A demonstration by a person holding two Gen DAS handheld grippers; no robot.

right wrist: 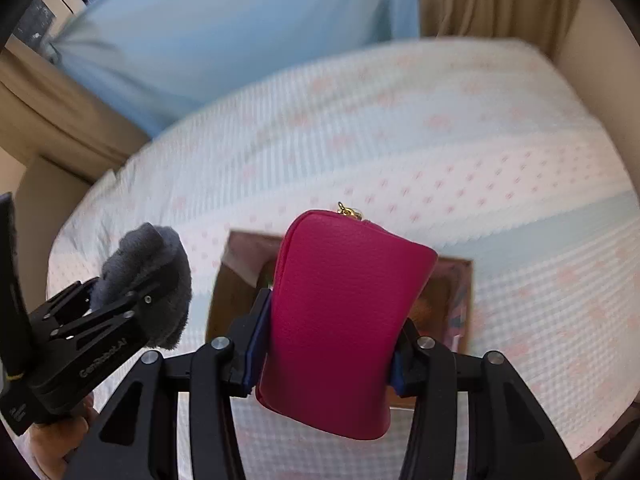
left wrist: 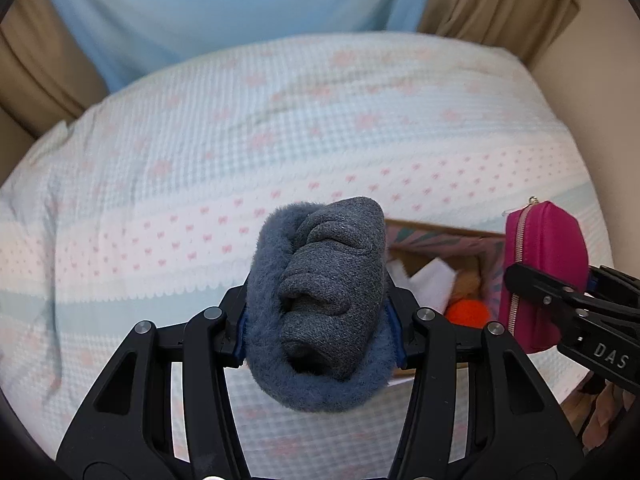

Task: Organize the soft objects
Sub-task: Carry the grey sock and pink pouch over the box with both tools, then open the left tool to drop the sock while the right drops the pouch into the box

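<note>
Sock and pouch in clamped tongs

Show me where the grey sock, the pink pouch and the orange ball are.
grey sock [left wrist: 320, 300], left wrist view, on the knit middle of the rolled bundle.
pink pouch [right wrist: 340, 320], right wrist view, on its flat front face.
orange ball [left wrist: 468, 314], left wrist view, on the part showing inside the box.

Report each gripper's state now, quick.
Left gripper: closed on the rolled grey fuzzy sock.
Right gripper: closed on the magenta zip pouch, above the open cardboard box.
</note>
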